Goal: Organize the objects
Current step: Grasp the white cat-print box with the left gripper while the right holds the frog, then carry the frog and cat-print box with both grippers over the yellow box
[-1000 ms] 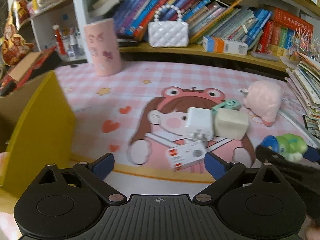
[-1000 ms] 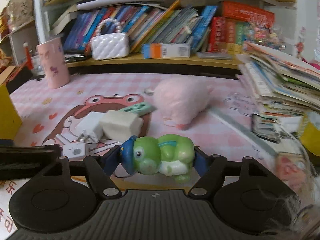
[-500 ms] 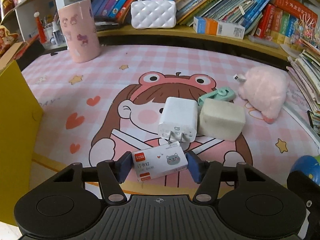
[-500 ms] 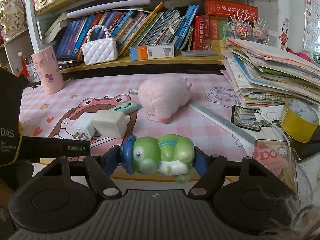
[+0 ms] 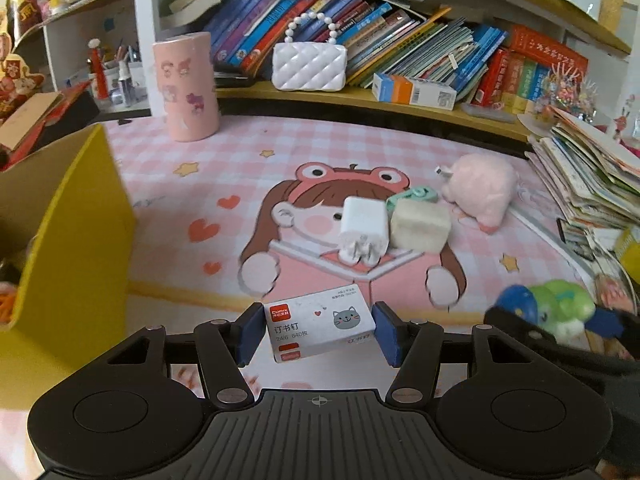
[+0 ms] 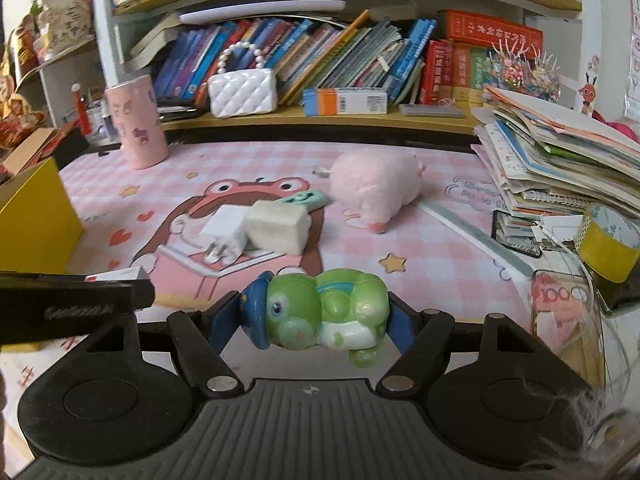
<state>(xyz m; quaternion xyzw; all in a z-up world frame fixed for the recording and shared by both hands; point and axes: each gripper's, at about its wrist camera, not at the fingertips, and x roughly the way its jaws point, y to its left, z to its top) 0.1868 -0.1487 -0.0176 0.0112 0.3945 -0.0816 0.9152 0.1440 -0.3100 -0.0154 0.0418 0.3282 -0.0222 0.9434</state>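
Observation:
My left gripper [image 5: 318, 332] is shut on a small white staple box [image 5: 320, 326] with a cat picture and holds it above the front edge of the pink desk mat [image 5: 224, 176]. My right gripper [image 6: 316, 316] is shut on a green frog toy [image 6: 324, 312] with a blue cap, held above the mat's front edge; it also shows in the left wrist view [image 5: 556, 312]. On the mat lie a white charger plug [image 5: 362, 232], a cream block [image 5: 418, 228], a mint-green item [image 5: 412, 196] and a pink plush [image 5: 480, 188].
A yellow box [image 5: 76, 240] stands at the left. A pink cup [image 5: 188, 88] stands at the back left. A shelf holds books and a white purse [image 5: 308, 66]. A pile of books [image 6: 560, 152] and a yellow tape roll [image 6: 608, 244] are at the right.
My left gripper closed on the staple box and lifted it off the mat, pulling back. My right gripper keeps holding the frog toy and shifted slightly.

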